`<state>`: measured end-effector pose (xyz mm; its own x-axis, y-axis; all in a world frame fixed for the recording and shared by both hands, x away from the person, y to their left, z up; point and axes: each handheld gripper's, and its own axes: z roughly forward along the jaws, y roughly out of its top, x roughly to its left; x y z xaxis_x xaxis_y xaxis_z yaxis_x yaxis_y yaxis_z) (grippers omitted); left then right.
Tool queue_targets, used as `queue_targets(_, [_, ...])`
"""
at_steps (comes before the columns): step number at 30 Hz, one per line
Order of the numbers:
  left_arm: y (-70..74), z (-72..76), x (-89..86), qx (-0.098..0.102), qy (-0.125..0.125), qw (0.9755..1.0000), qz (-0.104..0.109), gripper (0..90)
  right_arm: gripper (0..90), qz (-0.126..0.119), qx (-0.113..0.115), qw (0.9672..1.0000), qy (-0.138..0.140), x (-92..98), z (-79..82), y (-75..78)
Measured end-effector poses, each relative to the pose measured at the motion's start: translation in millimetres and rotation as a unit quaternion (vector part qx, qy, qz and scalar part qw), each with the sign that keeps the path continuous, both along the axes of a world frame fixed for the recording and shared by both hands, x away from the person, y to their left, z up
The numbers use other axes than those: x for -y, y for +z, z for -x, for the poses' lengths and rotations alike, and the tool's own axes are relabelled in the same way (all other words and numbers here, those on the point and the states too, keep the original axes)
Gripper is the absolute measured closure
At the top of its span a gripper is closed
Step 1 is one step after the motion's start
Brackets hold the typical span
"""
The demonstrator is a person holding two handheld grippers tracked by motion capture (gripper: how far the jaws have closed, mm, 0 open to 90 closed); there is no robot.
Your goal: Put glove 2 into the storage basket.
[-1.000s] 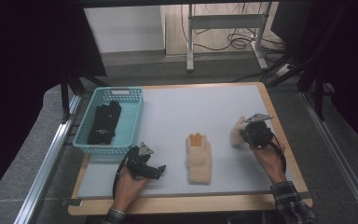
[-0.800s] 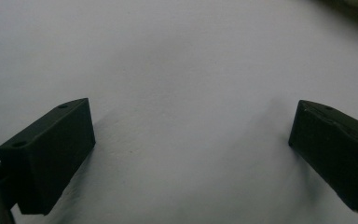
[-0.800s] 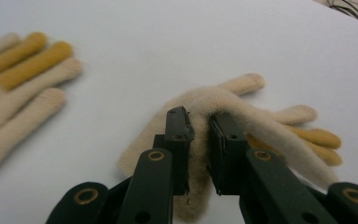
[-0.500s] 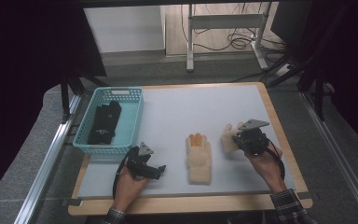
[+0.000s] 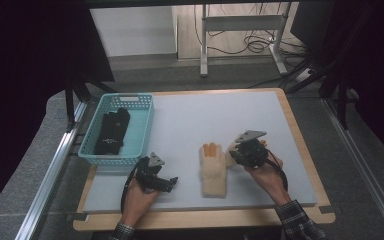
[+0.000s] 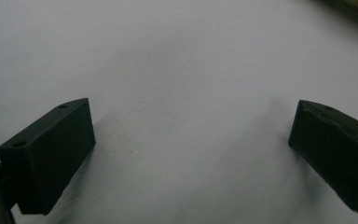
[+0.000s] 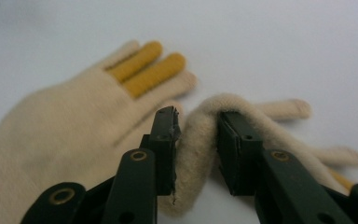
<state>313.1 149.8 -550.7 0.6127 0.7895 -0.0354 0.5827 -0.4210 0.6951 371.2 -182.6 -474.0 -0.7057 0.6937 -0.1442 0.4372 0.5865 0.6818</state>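
Observation:
A cream glove with two yellow fingers point(image 5: 213, 170) point(image 7: 74, 126) lies flat on the grey mat point(image 5: 205, 120), near its front. Right beside it, a second cream glove point(image 7: 200, 140) point(image 5: 229, 160) is bunched into a fold between the jaws of my right gripper point(image 7: 196, 119) point(image 5: 237, 155). Those jaws have just been opening, and both pads still touch the fold. The second glove's fingers trail off to the right behind the jaws. My left gripper point(image 5: 172, 182) point(image 6: 191, 140) rests on the mat at the front left, jaws wide open on bare mat.
A teal basket point(image 5: 142, 125) stands at the mat's left edge with dark folded items point(image 5: 111, 131) inside. The wooden table rim point(image 5: 300, 135) frames the mat. Beyond the table are desk legs and cables on the floor.
My right gripper has slid left across the mat, bringing the second glove up against the flat glove. The left gripper has stayed put.

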Motion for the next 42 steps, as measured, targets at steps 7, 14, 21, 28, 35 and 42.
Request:
queue_targets(7, [-0.2,0.2,0.3,0.0,0.002,1.0,0.002,0.6,62.2,-0.024,-0.014,0.9994,0.02,-31.8,-18.2,-3.1])
queue_targets(14, [-0.2,0.3,0.3,0.0,0.002,1.0,0.002,0.7,57.1,-0.044,-0.036,0.9974,0.043,-51.9,-27.8,-8.6])
queue_targets(21, [-0.2,0.3,0.4,0.0,0.002,1.0,0.003,0.7,54.9,-0.053,-0.016,0.9981,0.026,-35.1,-42.9,1.4])
queue_targets(28, [0.0,0.2,0.1,-0.001,0.001,1.0,0.001,0.6,49.1,-0.069,-0.024,0.997,0.027,-20.6,-65.4,-14.4])
queue_targets(35, [-0.1,0.2,0.1,0.0,0.001,1.0,0.001,0.7,36.7,-0.067,-0.033,0.9945,0.072,-27.2,-80.3,-39.2])
queue_targets(42, [-0.2,0.2,0.4,0.0,0.002,1.0,0.002,0.7,55.2,-0.065,-0.028,0.993,0.095,-33.3,-78.5,-48.9])
